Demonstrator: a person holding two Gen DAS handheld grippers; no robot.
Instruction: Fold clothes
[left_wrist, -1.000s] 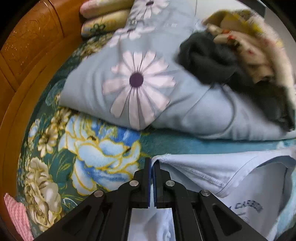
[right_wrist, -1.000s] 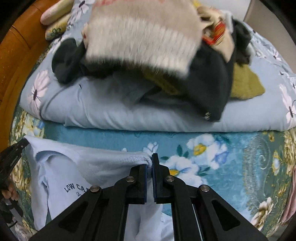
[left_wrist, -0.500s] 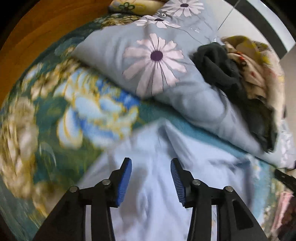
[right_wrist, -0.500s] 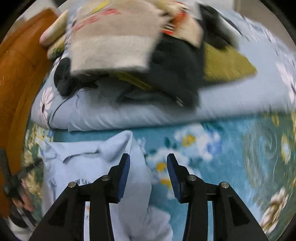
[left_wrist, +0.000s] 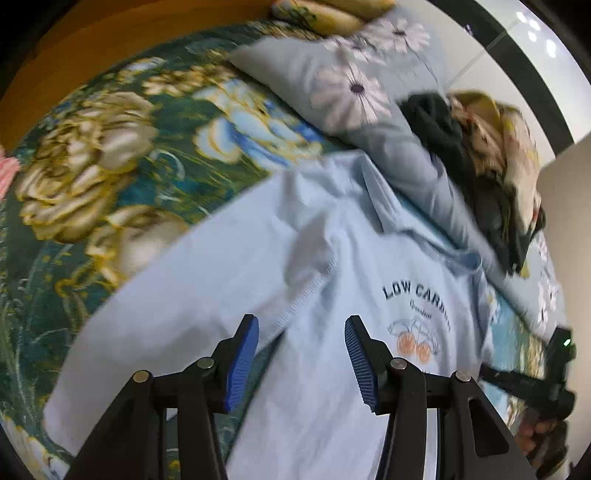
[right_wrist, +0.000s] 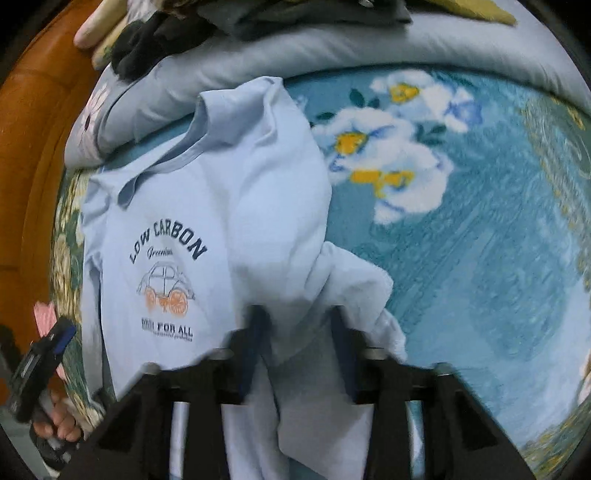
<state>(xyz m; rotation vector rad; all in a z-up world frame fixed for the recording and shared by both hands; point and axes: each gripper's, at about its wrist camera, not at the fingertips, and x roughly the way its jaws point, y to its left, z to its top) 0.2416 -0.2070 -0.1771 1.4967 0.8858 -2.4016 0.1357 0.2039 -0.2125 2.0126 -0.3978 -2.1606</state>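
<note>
Light-blue "LOW CARBON" tee (right_wrist: 207, 206) lies print-up on the floral blanket (right_wrist: 480, 240), collar twd the grey duvet (right_wrist: 295, 48) w/ a clothes pile (left_wrist: 480, 158) on top. Left gripper (left_wrist: 301, 350) spread wide over the shirt, holding nothing. Right gripper (right_wrist: 299, 332) also wide apart, blurred, straddling a bunched fold w/o pinching it.

A second ago both your claws were clamped on the top edge of the pale blue T-shirt (right_wrist: 221, 206), holding it up off the bed. Now your left claw (left_wrist: 301, 354) stands wide apart with nothing between its pads, and your right claw (right_wrist: 299, 332) has spread too. The shirt has dropped flat, print up, collar toward 12 o'clock in the right view. Both cameras have pulled back, so the clothes pile (left_wrist: 480, 147) sits farther toward 1 o'clock in the left view.
</note>
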